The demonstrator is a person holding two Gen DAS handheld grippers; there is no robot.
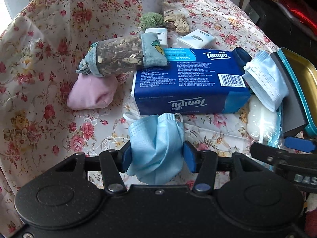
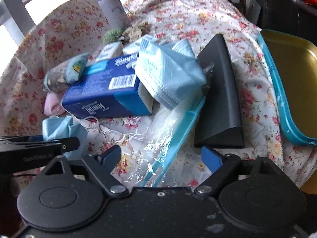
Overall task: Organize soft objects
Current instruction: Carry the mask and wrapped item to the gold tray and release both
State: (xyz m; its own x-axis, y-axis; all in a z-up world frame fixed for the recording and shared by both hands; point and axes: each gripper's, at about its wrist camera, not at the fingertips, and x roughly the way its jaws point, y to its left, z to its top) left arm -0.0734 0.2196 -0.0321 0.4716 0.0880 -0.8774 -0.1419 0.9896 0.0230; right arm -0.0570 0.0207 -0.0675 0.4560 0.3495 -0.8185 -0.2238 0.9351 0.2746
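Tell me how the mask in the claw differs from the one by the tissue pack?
The held mask is crumpled into a bunch; the other mask lies folded flat. The held mask is pinched in the left claw; the other mask leans on the tissue pack untouched. The held one looks bluer, the other paler. Both are pleated face masks with white ear loops.

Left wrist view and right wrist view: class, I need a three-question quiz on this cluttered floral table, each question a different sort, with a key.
1. True or false: the left tongs are shut on a crumpled blue face mask.
2. What lies on the Tempo tissue pack's right end? A) folded face mask B) pink pouch C) bottle
3. Fill in: between the right tongs' open fingers lies a clear ____ bag.

Key: 1 true. 2 A, the folded face mask. 3 plastic.
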